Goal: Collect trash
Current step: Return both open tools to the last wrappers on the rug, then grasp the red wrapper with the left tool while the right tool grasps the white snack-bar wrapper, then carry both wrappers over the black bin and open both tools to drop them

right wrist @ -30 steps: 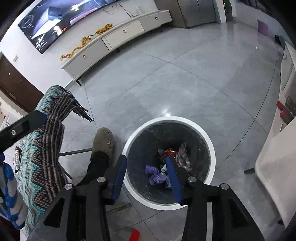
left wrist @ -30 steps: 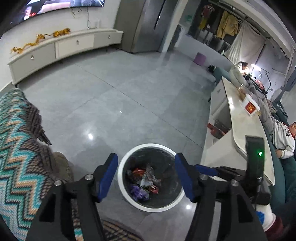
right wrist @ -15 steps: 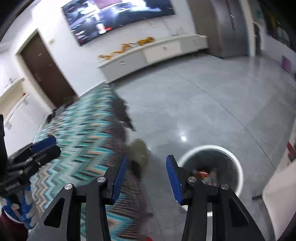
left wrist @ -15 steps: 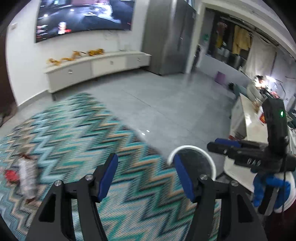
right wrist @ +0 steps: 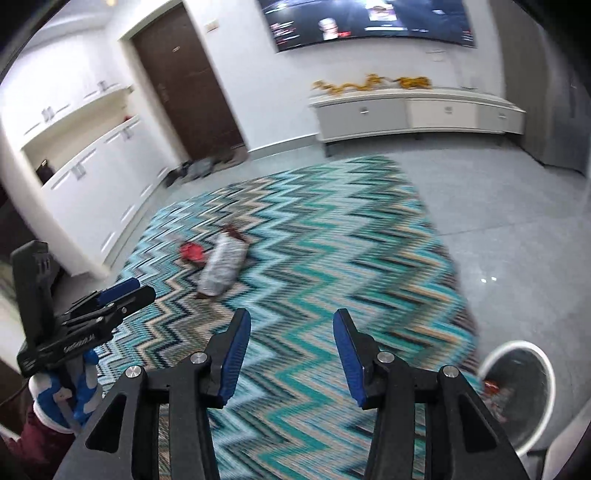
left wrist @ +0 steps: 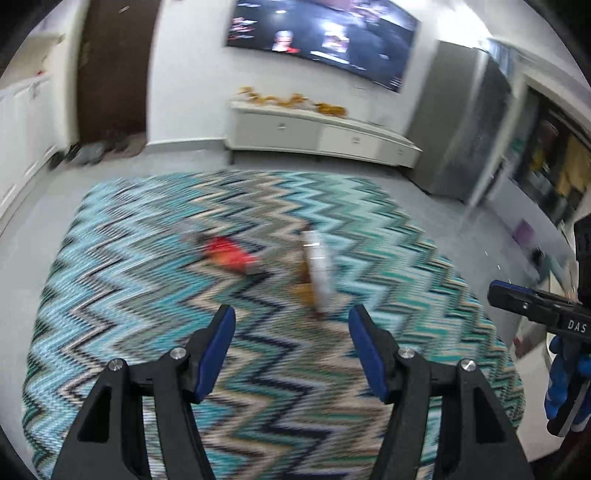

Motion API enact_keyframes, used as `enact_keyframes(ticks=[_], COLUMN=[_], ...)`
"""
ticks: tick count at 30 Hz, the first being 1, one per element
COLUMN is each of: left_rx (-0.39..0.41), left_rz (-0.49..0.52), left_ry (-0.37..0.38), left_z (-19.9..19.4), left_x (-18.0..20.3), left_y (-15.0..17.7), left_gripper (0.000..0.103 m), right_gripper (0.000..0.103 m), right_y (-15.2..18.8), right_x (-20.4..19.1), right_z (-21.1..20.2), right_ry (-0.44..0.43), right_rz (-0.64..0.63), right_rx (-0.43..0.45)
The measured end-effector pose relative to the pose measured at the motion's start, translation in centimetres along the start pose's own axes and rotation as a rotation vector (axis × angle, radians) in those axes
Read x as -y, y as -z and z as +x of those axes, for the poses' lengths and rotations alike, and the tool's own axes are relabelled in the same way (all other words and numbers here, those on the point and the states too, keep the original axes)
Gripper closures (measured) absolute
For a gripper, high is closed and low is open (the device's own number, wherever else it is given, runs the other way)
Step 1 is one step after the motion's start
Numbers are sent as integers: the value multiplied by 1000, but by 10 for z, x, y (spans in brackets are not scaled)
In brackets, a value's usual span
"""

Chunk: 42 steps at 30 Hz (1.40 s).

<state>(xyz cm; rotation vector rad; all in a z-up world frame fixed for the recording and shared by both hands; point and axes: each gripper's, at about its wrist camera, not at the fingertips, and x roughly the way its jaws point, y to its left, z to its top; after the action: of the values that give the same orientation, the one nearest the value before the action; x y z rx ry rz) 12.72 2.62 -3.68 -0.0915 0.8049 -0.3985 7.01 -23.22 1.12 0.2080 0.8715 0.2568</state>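
**Both my grippers empty over the zigzag rug, trash lying ahead**

Starting at my far left, white cabinets (right wrist: 92, 177) line the wall, and a dark brown door (right wrist: 184, 74) stands beyond them with some shoes blurred at its foot. My left gripper (left wrist: 291, 332) hangs over the teal zigzag rug (left wrist: 147, 295), its blue pads spread fairly wide with only carpet showing between them; it holds nothing. From my right-hand camera I see that same tool at the left edge, gripped by my gloved left hand (right wrist: 70, 391).

Ahead of the left gripper, out on the rug, lies a crumpled red wrapper (left wrist: 227, 253). Just to its right lies a pale, silvery packet (left wrist: 319, 273), long and narrow, with something brown at its end that is too blurred to name. In the right wrist view the two pieces lie close together, perhaps touching.

My right gripper (right wrist: 291, 350) is also over the rug, with its jaws part open. They have just been opening a little, and there is nothing between them. A wall-mounted screen (right wrist: 369, 22) hangs above a low white sideboard (right wrist: 417, 110) across the room.

Farthest right, off the rug's edge on the grey floor, the white-rimmed trash bin (right wrist: 517, 391) stands with coloured wrappers inside, well apart from the two pieces on the rug.
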Motion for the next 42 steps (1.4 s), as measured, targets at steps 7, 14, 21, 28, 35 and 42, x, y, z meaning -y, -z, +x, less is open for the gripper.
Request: enact_keyframes(ticks=[7,14,21,28,35,42], left_rx=[-36,-72,-111,-106,-57,-20], left_rz=[-154,-200,-172,-98,-99,-45], left_ry=[-10,18,-39,-57,-26,63], left_z=[29,87,115,106,69,38], left_x=[-73,-75,-71,-57,-43,3], left_y=[-17,-55,-55,-39,-26,-28], left_gripper=[41,41,49,89,98,99], right_gripper=[53,51,60,74,79,79], right_y=[-24,-45,-47,-33,-18,3], right_x=[-36,-42,-35,-31,-15,29], right_z=[79,136,171,151,94,12], right_ry=[-95,-151,-190,-235,-210,-120], right_rz=[-47,-30,-2,-11,7,90], right_rx=[-90,-143,-200,-156,-76,63])
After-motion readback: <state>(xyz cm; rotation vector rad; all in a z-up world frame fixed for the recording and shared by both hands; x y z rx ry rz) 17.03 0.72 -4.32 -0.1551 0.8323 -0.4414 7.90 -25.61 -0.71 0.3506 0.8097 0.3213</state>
